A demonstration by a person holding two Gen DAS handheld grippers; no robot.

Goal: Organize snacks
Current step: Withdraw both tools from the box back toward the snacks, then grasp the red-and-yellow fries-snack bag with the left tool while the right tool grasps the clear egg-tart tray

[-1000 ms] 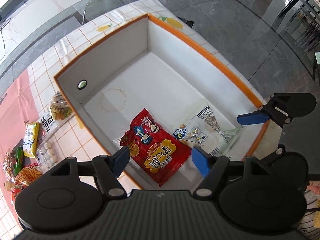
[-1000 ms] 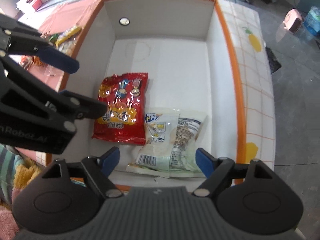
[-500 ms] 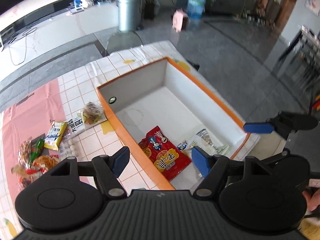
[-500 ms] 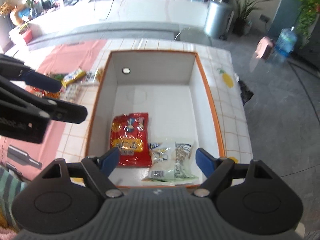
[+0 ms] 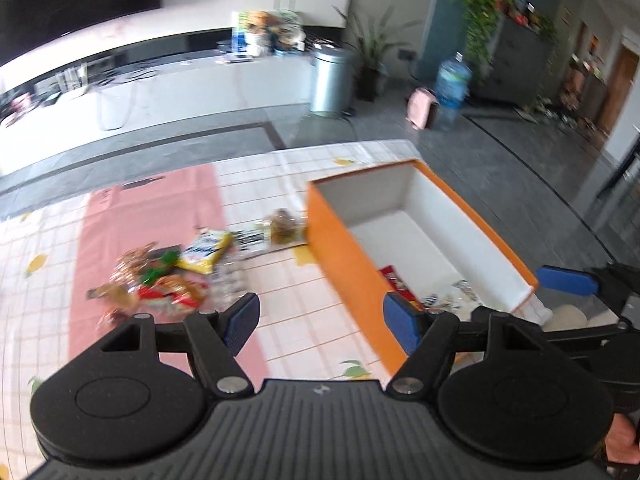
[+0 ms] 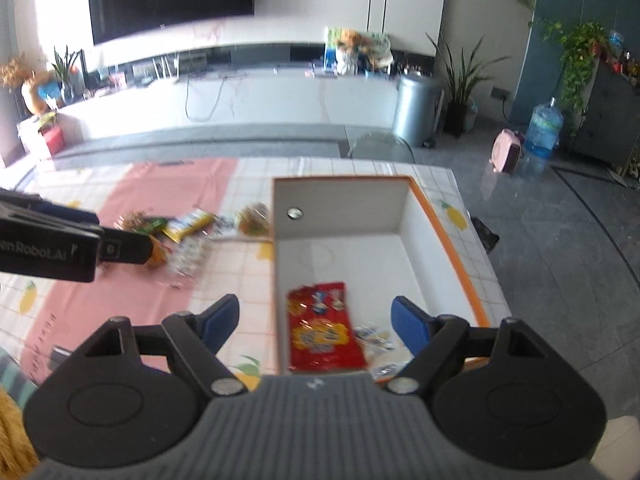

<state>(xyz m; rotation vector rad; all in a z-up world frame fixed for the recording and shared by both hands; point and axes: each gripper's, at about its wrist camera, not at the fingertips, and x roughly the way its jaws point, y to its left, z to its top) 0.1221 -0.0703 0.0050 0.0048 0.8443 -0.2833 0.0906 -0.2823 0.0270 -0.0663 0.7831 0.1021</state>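
An orange box with a white inside (image 5: pixel 344 256) (image 6: pixel 448 236) stands on the tiled table. In it lie a red snack bag (image 6: pixel 324 332) (image 5: pixel 396 280) and a pale green-white snack bag (image 6: pixel 380 344), side by side at the near end. A loose pile of snack bags (image 5: pixel 168 276) (image 6: pixel 192 228) lies on the table left of the box. My left gripper (image 5: pixel 320 324) is open and empty, raised above the table left of the box. My right gripper (image 6: pixel 316 324) is open and empty, raised over the box's near end.
A pink cloth strip (image 5: pixel 148 216) runs across the tablecloth under part of the pile. The table's right edge drops to a grey floor (image 6: pixel 560 240). A white counter (image 6: pixel 240 96), a metal bin (image 6: pixel 412 108) and plants stand far behind.
Both grippers have risen and pulled back from inside the box, and both views have tilted up to the room. The left gripper has swung left toward the pile. Both snack bags stayed in the box.
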